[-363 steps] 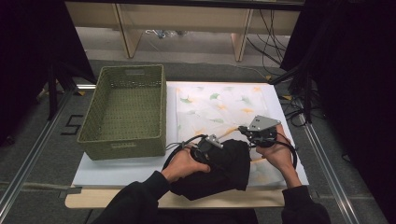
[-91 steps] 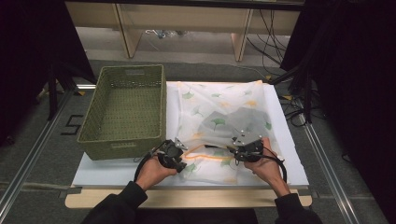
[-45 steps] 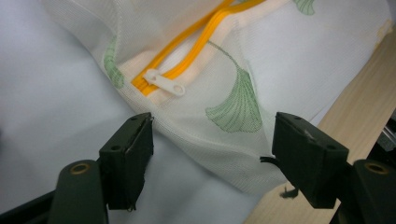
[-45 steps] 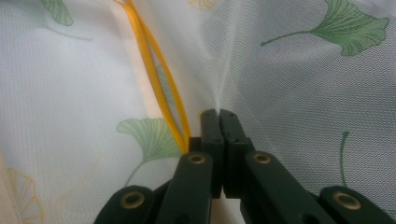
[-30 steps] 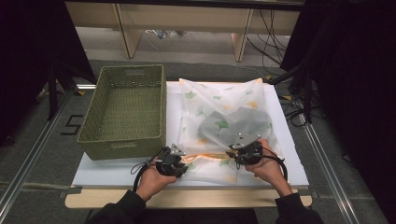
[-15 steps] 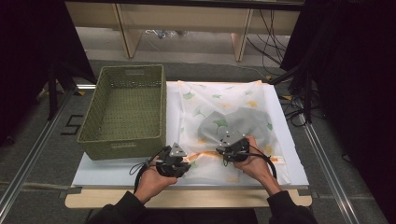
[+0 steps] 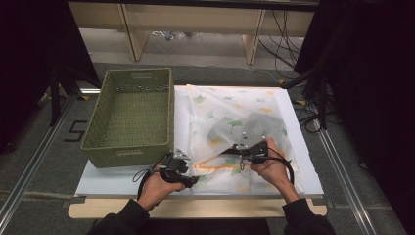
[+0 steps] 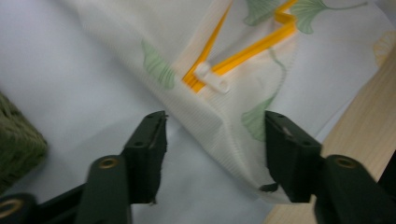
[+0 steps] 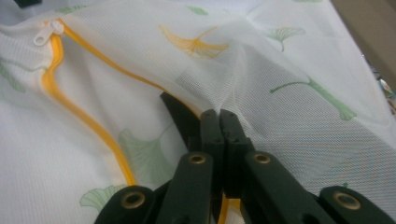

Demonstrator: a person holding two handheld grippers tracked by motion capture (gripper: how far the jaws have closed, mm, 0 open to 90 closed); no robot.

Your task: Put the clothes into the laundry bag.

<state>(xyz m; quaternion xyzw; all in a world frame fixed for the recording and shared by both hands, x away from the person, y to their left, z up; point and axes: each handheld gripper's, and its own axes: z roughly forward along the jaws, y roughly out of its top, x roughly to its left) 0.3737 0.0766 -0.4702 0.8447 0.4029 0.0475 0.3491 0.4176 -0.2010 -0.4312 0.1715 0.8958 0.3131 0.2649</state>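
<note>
Mesh laundry bag (image 7: 235, 137) with ginkgo print lies flat on the white sheet (image 7: 112, 178) toward the table's near right corner, dark garment (image 7: 244, 128) showing through it, orange zipper (image 8: 243, 46) part open with its white pull (image 8: 212, 79) at the bag's near left corner. Step as I judge it: hold the mouth taut and run the zip shut. To do it well, keep my right gripper (image 9: 219, 116) tugging the mesh along the zipper line, not upward, and re-aim my left gripper (image 8: 212, 135) onto the pull tab itself, not loose cloth. Right jaws are pressed together, pinching mesh by the opening. Left jaws have just been opening, now spread, bag corner between them, unpinched. Left hand (image 7: 156, 188) low at the near edge, pointing right; right hand (image 7: 269, 166) angled in toward the basket (image 7: 132, 115).
</note>
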